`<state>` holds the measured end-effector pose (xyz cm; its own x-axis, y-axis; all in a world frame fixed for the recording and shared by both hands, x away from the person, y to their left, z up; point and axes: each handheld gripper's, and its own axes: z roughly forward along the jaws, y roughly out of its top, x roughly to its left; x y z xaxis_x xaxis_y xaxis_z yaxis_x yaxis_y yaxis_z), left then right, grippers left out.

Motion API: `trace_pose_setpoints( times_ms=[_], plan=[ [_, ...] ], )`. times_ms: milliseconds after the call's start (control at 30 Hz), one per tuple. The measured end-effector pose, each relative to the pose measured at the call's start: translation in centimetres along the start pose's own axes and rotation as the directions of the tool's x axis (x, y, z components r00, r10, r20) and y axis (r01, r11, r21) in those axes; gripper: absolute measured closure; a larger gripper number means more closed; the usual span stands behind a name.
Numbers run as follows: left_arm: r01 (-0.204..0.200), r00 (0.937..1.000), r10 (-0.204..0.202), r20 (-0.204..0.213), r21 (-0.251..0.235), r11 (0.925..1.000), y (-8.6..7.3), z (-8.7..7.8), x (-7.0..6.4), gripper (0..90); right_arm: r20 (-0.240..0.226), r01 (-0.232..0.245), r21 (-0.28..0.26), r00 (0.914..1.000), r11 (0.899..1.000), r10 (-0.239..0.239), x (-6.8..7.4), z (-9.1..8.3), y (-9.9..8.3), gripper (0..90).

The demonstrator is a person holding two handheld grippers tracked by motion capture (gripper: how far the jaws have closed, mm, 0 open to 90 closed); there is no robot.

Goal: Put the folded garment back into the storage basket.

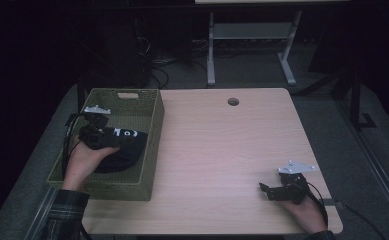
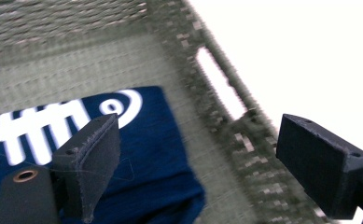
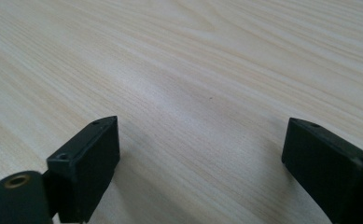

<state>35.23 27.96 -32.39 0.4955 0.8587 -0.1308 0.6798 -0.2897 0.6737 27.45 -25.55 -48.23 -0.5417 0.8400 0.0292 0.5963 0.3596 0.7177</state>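
A navy cloth (image 1: 124, 150) with white print lay inside a green woven basket (image 1: 154, 135) at the left of the high view, bunched in the basket's lower half. In the left gripper view the cloth (image 2: 137, 154) filled the lower left of the frame, on the basket floor (image 2: 76, 70), with a slot handle in the wall at upper centre. The left gripper (image 2: 198, 163) hung over it with its jaws wide apart and nothing between them; one jaw stood in front of the cloth's edge, though contact could not be told. In the high view the left hand (image 1: 84, 160) held that gripper (image 1: 102, 135) inside the basket.

The basket sat on the left edge of a pale wood table (image 1: 222, 150). At the lower right of the high view the right gripper (image 1: 269, 190) rested low over bare tabletop, well apart from the basket. In its own view its jaws (image 3: 200, 163) stood wide open, gripping nothing, above the wood grain (image 3: 193, 70).
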Motion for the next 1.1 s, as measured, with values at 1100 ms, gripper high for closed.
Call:
trace_pose_setpoints(
  times_ms=[1100],
  plan=[
    [-0.162,0.9645,0.176,0.197,-0.085,0.9832,-1.3,6.1,-12.8,13.9,-0.006,0.005,0.002,1.0,1.0,-0.005,0.0,0.1,0.0,9.0]
  ],
)
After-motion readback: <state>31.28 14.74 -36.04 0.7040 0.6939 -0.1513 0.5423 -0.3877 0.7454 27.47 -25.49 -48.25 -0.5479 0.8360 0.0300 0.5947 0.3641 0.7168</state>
